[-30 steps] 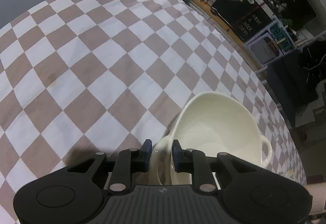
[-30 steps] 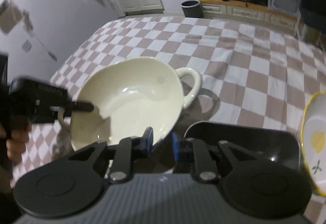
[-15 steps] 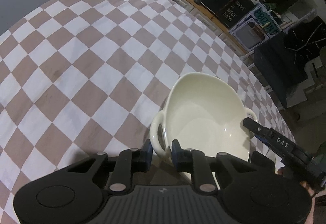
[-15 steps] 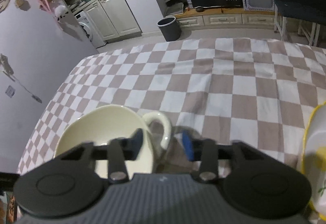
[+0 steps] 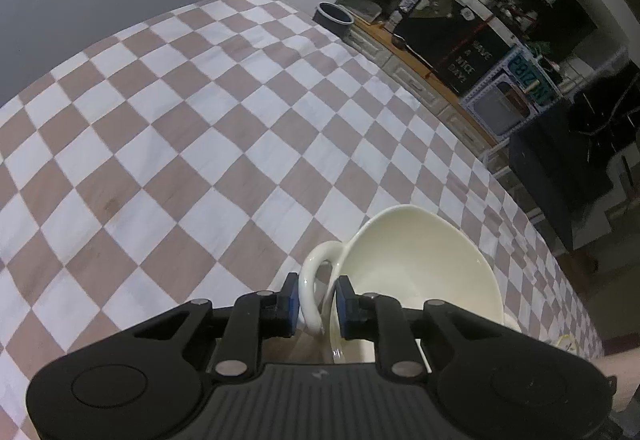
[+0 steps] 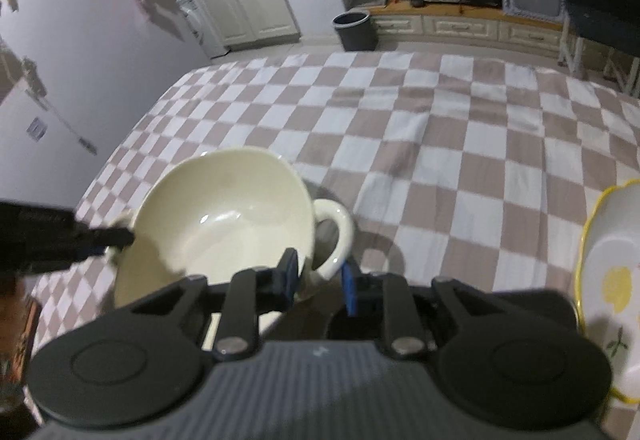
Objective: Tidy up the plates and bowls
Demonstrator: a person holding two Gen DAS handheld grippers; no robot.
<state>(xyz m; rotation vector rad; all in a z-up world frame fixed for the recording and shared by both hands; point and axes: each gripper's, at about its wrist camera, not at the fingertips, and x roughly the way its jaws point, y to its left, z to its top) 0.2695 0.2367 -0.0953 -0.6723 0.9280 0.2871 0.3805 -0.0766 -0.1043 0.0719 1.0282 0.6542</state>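
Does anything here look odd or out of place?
The bowl is tilted, not flat on the cloth. The left gripper pinches one handle; the right gripper straddles the other handle. Nothing looks spilled or broken.

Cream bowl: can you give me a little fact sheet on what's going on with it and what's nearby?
Item: cream bowl, two loop handles, empty
Left hand-held gripper: shut on left handle
Right hand-held gripper: fingers either side of right handle; grip unclear
Surface: checked tablecloth
Nearby: yellow-rimmed plate, apart from the bowl
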